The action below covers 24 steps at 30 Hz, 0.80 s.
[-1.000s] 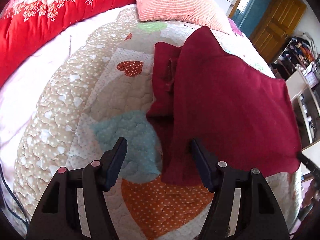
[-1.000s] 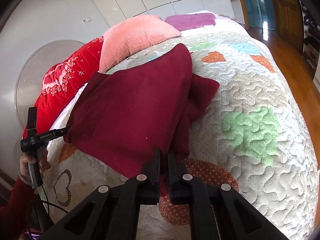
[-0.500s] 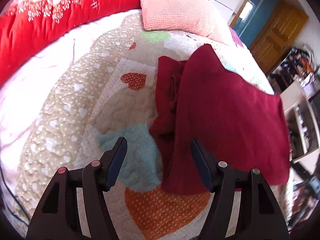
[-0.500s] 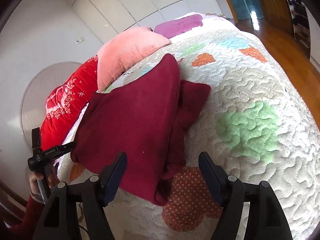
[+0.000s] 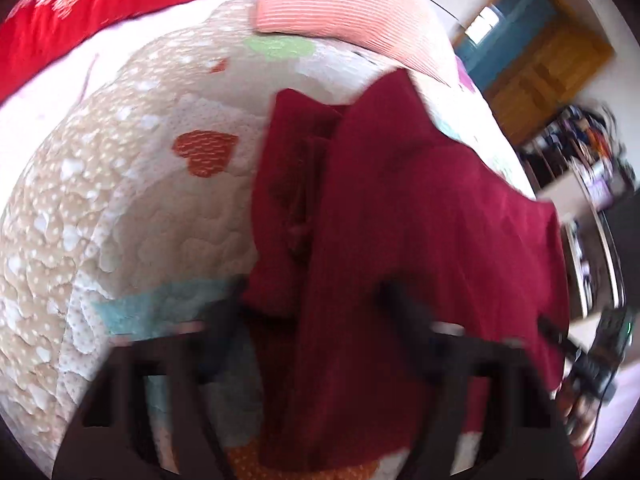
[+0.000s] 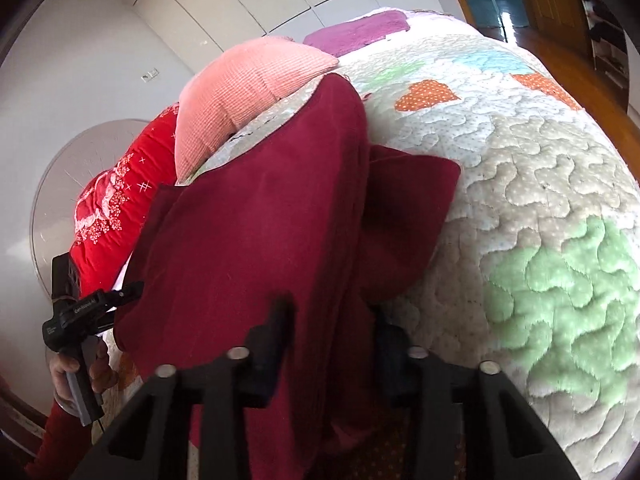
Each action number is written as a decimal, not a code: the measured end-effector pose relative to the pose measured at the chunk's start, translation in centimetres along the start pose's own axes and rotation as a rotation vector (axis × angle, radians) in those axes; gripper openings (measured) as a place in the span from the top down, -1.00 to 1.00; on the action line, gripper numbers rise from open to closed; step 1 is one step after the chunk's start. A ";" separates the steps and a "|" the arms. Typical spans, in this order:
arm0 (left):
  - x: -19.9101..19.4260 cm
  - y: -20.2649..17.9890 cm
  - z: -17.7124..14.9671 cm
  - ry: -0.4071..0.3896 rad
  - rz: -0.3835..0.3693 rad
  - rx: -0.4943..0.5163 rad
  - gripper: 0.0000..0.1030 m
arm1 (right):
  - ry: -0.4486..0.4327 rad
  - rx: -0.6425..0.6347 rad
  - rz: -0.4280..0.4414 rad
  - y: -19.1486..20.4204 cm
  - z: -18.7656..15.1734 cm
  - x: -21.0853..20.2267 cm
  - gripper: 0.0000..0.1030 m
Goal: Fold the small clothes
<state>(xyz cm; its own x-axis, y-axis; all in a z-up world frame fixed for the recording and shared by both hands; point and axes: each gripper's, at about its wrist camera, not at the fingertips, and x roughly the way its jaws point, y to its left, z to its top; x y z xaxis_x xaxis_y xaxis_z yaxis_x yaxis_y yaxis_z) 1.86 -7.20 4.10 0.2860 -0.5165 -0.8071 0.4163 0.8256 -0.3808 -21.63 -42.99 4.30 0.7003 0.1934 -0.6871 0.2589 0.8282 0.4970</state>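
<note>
We see one maroon garment (image 6: 248, 248) on the bed (image 6: 540, 168) near its near edge, and two pillows. Both the left gripper (image 5: 312, 308) and right gripper (image 6: 332, 320) have just been closing, jaws around its hem. Only the right view shows the person's hand (image 6: 80, 368).

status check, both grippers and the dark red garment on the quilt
Left gripper, right gripper: jaws just closing, cloth between them. Dark red garment part-folded on patchwork quilt. Pink pillow beyond, clear.

garment (image 6: 248, 248): matt fleecy cloth | quilt (image 6: 540, 184): stitched cotton (puckered) | floor (image 6: 560, 60): glossy wood
</note>
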 end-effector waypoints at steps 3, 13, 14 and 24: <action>-2.0 -0.9 -0.4 -0.020 -0.011 0.034 0.56 | -0.029 0.003 0.068 0.5 0.8 -1.9 0.65; -8.3 -2.9 -6.6 0.033 -0.085 0.023 0.59 | -0.018 -0.087 0.091 1.2 -1.4 -10.7 0.66; -7.9 -3.1 -7.9 0.051 -0.043 0.036 0.59 | -0.002 -0.105 0.049 1.1 -2.1 -10.7 0.65; -6.9 -4.8 -12.0 0.001 0.188 0.073 0.46 | -0.092 -0.238 -0.344 2.8 -3.5 -14.4 -0.05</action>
<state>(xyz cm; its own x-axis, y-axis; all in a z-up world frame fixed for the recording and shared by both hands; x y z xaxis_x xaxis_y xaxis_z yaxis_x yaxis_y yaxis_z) -12.46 -4.85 6.03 0.3635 -0.3548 -0.8614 0.4171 0.8888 -0.1900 -33.37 -41.56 13.76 0.6594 -0.1543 -0.7358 0.3349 0.9365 0.1038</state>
